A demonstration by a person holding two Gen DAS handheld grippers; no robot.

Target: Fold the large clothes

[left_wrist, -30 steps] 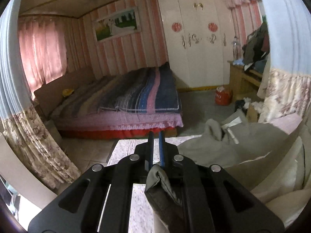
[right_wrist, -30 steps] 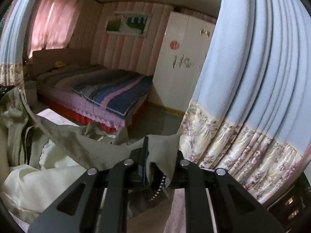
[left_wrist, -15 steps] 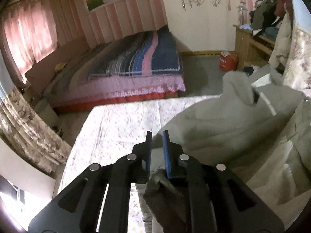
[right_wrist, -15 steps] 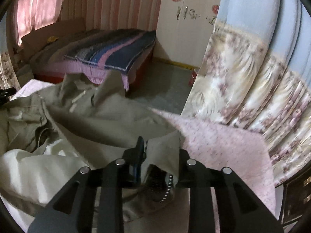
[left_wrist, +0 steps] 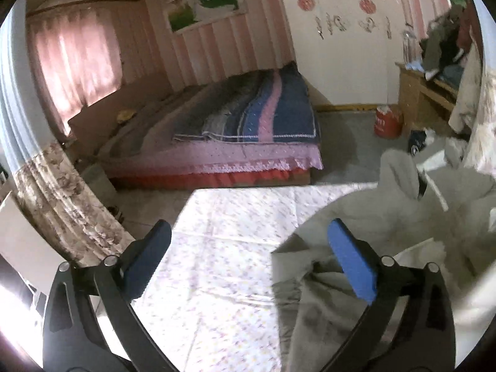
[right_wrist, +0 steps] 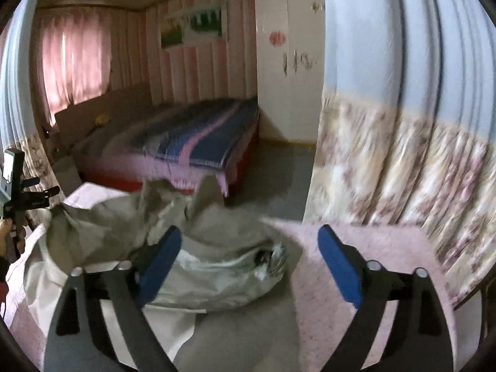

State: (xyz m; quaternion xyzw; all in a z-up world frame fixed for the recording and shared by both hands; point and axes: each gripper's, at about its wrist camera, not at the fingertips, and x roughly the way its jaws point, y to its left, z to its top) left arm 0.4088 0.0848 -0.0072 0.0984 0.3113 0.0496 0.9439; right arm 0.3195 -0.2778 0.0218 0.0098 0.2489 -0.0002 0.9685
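Bedroom behind, floral-clothed surface [left_wrist: 217,279] carrying a grey coat [right_wrist: 217,226].
Left tool [left_wrist: 248,263] and right tool [right_wrist: 248,260] both opening wide, pads off the coat.

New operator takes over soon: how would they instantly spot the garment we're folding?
Find the floral-sheeted table facing the bed. The grey-green jacket lies heaped on it, under both opening grippers, pale lining showing. It is the only clothing on that sheet.
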